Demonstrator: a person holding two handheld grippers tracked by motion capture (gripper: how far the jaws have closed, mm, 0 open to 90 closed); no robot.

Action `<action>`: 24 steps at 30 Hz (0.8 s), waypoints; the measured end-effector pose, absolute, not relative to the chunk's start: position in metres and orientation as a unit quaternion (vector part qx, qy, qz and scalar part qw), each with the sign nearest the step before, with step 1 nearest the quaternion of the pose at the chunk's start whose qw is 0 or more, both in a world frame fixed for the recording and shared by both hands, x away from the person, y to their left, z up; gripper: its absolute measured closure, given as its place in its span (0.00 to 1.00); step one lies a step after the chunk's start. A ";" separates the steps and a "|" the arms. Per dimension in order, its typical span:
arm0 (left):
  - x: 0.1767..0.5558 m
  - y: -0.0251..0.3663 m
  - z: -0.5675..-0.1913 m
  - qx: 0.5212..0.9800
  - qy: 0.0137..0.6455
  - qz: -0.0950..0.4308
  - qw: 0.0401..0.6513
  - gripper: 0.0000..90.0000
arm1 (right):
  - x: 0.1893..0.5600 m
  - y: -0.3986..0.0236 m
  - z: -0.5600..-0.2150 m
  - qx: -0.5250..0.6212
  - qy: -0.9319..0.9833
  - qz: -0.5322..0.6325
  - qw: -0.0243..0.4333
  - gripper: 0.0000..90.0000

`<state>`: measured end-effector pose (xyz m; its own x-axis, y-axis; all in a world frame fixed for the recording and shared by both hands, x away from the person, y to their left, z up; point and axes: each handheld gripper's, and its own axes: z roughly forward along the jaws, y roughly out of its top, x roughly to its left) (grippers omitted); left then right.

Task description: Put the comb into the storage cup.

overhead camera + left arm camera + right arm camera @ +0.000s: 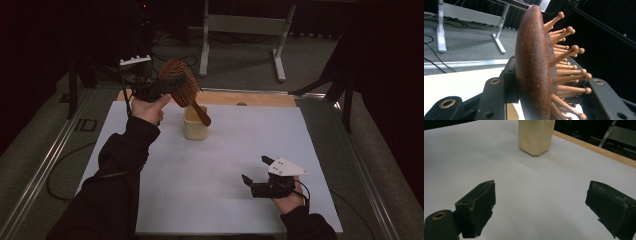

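A round reddish-brown wooden hairbrush (183,82) with pale wooden ball-tipped bristles is held in the air, just above and behind the cream-coloured plastic cup (195,123), which stands upright on the white table mat (210,200). The brush head is tilted. Its short handle slopes down toward the cup's open top, and the handle's end lies over the cup's rim in the high view; whether it touches the rim cannot be told.

The left gripper (159,88), black and held in the person's left hand (149,109), is clamped on the brush head. In the left gripper view the brush (534,72) stands edge-on between the two black jaws, one pressed to its smooth speckled back, the other against the bristle side. The left forearm, in a dark sleeve, reaches from the near edge of the mat up toward the cup.

The right gripper (255,172), black with a grey three-cornered plate on top, rests low over the mat well to the near right of the cup, held in the person's right hand (289,201). Its jaws are spread wide apart with only bare mat between them. In the right gripper view the cup (535,135) stands farther off, beyond the two jaw tips.

Behind the cup, a strip of light wooden tabletop (250,98) shows past the mat's far edge. Beyond that lie grey carpet and a white metal frame (243,35).
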<state>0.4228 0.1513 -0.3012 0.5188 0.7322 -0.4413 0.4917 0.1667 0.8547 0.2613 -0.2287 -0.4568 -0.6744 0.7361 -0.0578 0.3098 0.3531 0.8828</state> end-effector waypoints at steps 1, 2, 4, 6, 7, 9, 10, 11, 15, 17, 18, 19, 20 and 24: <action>0.424 0.152 -0.301 0.636 0.482 0.102 0.595 0.62 | 0.261 -0.229 -0.457 0.330 0.790 0.463 0.230 0.10; 0.425 0.154 -0.302 0.630 0.487 0.104 0.596 0.62 | 0.261 -0.229 -0.457 0.330 0.790 0.462 0.231 0.10; 0.428 0.157 -0.301 0.622 0.493 0.110 0.598 0.62 | 0.261 -0.229 -0.457 0.330 0.790 0.462 0.231 0.10; 0.430 0.158 -0.301 0.620 0.497 0.116 0.596 0.62 | 0.262 -0.229 -0.457 0.330 0.789 0.464 0.231 0.10; 0.431 0.159 -0.301 0.619 0.498 0.118 0.596 0.62 | 0.262 -0.229 -0.457 0.330 0.789 0.464 0.231 0.10; 0.434 0.159 -0.302 0.615 0.505 0.121 0.593 0.62 | 0.261 -0.230 -0.456 0.331 0.789 0.464 0.231 0.10; 0.436 0.160 -0.303 0.614 0.507 0.122 0.592 0.62 | 0.262 -0.230 -0.456 0.329 0.789 0.464 0.231 0.10; 0.436 0.160 -0.304 0.613 0.508 0.124 0.592 0.62 | 0.262 -0.230 -0.456 0.329 0.789 0.464 0.231 0.10; 0.440 0.159 -0.307 0.612 0.513 0.134 0.587 0.62 | 0.261 -0.230 -0.456 0.330 0.789 0.464 0.229 0.10; 0.442 0.158 -0.310 0.610 0.517 0.136 0.586 0.62 | 0.262 -0.230 -0.456 0.329 0.789 0.465 0.230 0.10; 0.442 0.158 -0.312 0.607 0.519 0.140 0.586 0.62 | 0.262 -0.230 -0.456 0.329 0.789 0.465 0.229 0.10; 0.443 0.158 -0.314 0.606 0.520 0.140 0.585 0.62 | 0.261 -0.230 -0.456 0.329 0.789 0.464 0.230 0.10; 0.444 0.158 -0.316 0.603 0.525 0.143 0.583 0.62 | 0.261 -0.230 -0.456 0.329 0.790 0.464 0.229 0.10; 0.448 0.155 -0.325 0.608 0.531 0.146 0.572 0.62 | 0.261 -0.230 -0.457 0.329 0.789 0.464 0.230 0.10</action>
